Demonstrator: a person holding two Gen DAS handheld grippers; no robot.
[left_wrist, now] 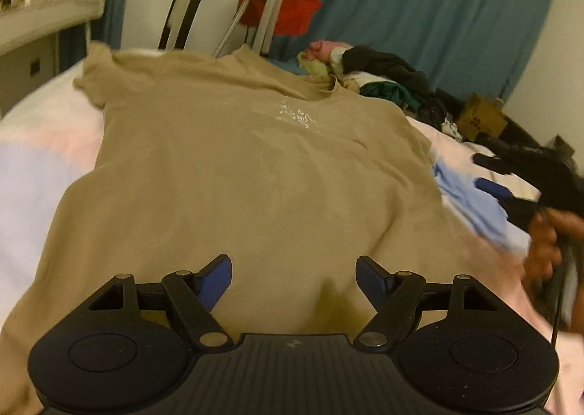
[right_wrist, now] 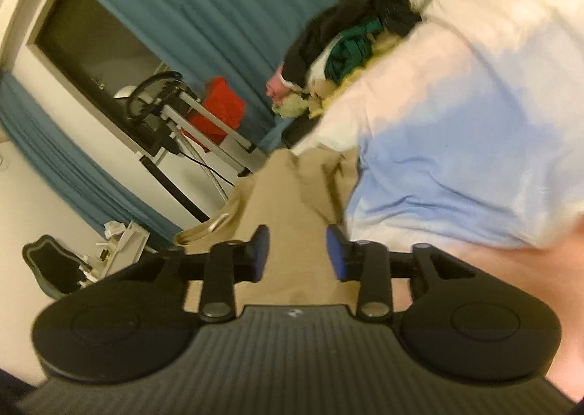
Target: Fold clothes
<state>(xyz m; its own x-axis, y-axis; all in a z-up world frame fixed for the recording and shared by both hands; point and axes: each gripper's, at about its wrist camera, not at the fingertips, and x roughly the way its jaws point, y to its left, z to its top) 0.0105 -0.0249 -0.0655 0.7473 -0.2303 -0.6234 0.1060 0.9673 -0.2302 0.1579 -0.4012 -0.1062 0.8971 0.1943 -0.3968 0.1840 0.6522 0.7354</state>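
A tan T-shirt (left_wrist: 233, 159) with a small white print lies spread flat on the bed, collar at the far end. My left gripper (left_wrist: 294, 274) is open above the shirt's near hem and holds nothing. My right gripper (right_wrist: 297, 250) is tilted sideways over the shirt's edge (right_wrist: 292, 196); its blue pads (right_wrist: 335, 250) stand apart with tan cloth between and under them. In the left wrist view the right gripper (left_wrist: 511, 192) shows blurred at the shirt's right side, with the hand behind it.
The bed cover (left_wrist: 33, 174) is white, pink and pale blue. A pile of dark and coloured clothes (left_wrist: 383, 75) lies at the far right of the bed. Blue curtains (left_wrist: 419, 6), a stand with red cloth (left_wrist: 288, 13) and a cardboard box (left_wrist: 481, 115) are behind.
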